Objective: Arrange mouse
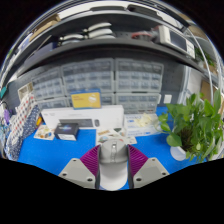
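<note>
A white computer mouse (112, 160) with a grey scroll wheel sits between my gripper's (112, 152) two fingers. Both purple pads (92, 158) press on its sides, so the gripper is shut on it. The mouse appears held above the blue table surface (50, 152), nose pointing away from me. Its rear end reaches back between the grey finger bases.
Beyond the fingers stand a white box (83, 116) with a yellow card behind it, a small dark box (68, 129) and small items to the left. A green potted plant (196, 125) in a white pot stands to the right. Shelves of drawers fill the background.
</note>
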